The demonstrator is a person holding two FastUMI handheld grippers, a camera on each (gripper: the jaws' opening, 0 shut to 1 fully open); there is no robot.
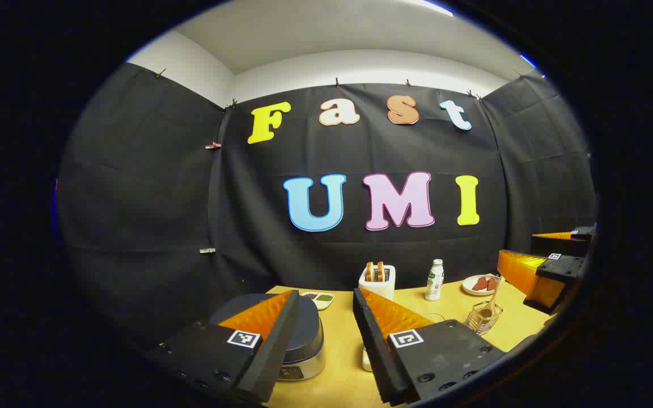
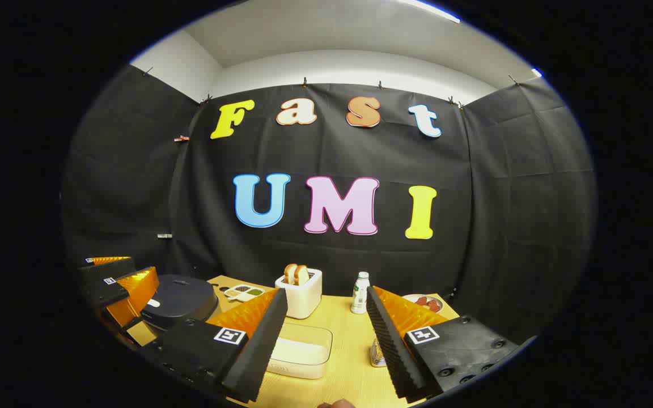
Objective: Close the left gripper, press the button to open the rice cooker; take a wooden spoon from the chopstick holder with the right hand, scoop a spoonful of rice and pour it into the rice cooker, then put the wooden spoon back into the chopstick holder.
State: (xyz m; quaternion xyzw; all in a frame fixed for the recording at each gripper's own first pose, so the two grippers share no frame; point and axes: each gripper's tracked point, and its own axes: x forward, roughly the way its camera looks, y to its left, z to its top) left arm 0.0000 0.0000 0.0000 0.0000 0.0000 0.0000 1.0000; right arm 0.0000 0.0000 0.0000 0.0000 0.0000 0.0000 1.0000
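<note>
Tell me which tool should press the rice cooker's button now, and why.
Left. The left tool hangs right over the closed rice cooker, though its fingers are apart and should close first. The right tool sits over the rice container, farther off.

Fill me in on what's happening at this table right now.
A person holds a gripper in each hand over a wooden table; nothing is grasped yet. The left gripper hangs open above the rice cooker, whose lid is down. The right gripper is open too, above a clear container of rice. The wooden spoon stands in the wire chopstick holder. A toaster, a bottle and a plate stand behind.
</note>
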